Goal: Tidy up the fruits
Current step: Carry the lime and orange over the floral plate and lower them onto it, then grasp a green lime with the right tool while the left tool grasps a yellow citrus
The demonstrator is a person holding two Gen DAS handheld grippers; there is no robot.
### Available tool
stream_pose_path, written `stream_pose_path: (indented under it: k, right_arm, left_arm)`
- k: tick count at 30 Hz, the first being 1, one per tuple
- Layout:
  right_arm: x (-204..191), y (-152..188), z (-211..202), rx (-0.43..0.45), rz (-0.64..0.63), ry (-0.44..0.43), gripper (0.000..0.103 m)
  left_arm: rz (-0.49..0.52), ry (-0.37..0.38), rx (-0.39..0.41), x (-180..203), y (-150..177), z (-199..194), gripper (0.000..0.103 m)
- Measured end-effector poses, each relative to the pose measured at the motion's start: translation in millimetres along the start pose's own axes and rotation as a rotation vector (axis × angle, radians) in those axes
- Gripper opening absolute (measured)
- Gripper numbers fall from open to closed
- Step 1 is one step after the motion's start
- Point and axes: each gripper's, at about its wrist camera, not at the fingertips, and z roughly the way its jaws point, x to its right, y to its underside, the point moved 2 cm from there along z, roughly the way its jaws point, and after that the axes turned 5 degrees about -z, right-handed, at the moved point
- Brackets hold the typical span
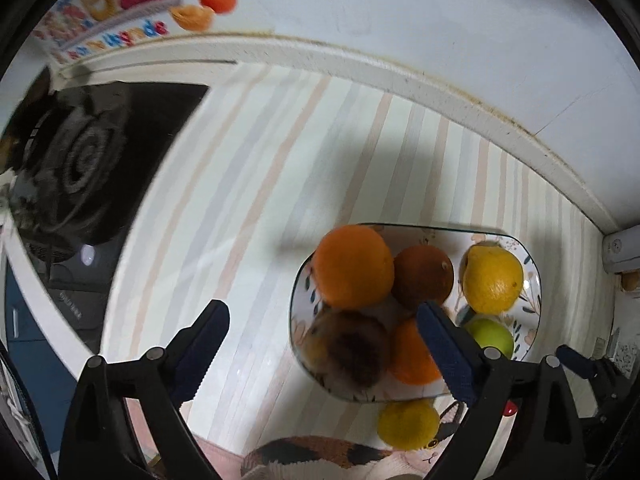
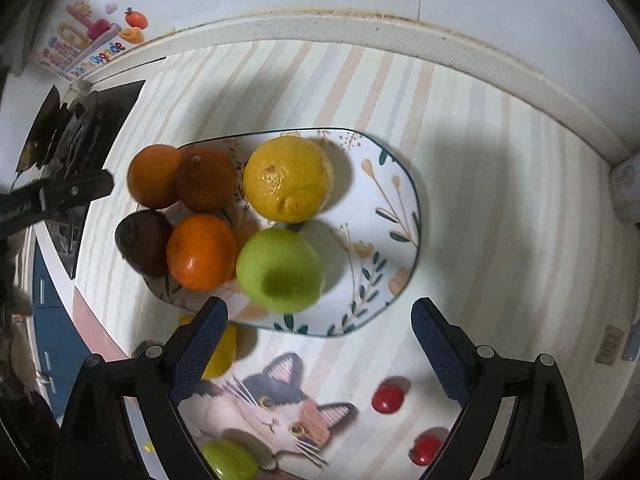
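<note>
1. The floral plate (image 2: 394,216) sits on the striped counter mat (image 2: 500,200) and it's pretty loaded: a big lemon (image 2: 288,178), a green apple (image 2: 280,270), three oranges (image 2: 202,252) and one dark brownish fruit (image 2: 142,242) (can't tell what that one is, looks overripe).
2. The oranges and the dark fruit are bunched touching each other on the plate's left side in the right wrist view; the lemon and apple are just beside them, toward the middle.
3. Still off the plate: a smaller lemon (image 2: 220,354) right by the plate's near edge, partly hidden by a finger, a second green fruit (image 2: 230,460) at the bottom, and two small red fruits (image 2: 387,398) on the mat near the cat picture (image 2: 280,412).
4. Right gripper (image 2: 319,330): jaws spread wide, holding nothing, hovering over the plate's near edge.
5. Left gripper (image 1: 322,334): also wide apart and empty, above the plate's orange side.
6. Gas stove (image 1: 80,168) off to the left, well apart from the plate.
</note>
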Motion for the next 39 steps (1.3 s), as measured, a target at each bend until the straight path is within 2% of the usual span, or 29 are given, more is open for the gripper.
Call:
stream_pose_path:
  k: [5, 10, 17, 28, 39]
  right_arm:
    - [-4, 16, -23, 0.035, -0.033, 0.026, 0.095]
    - [-4, 32, -50, 0.078, -0.070, 0.051, 0.095]
    - [-7, 56, -88, 0.132, -0.113, 0.043, 0.095]
    - [-8, 99, -152, 0.224, -0.164, 0.035, 0.095]
    - [-3, 129, -205, 0.303, -0.171, 0.028, 0.095]
  left_arm:
    - [-0.051, 0.001, 0.082, 1, 32, -31, 0.096]
    - [-0.052, -0.005, 0.129, 9, 68, -55, 0.096]
    - [-0.050, 0.010, 0.175, 23, 108, -90, 0.096]
    - [-0.019, 0.022, 0.278, 43, 150, -147, 0.096]
    - [-0.022, 0.049, 0.330, 49, 182, -192, 0.096]
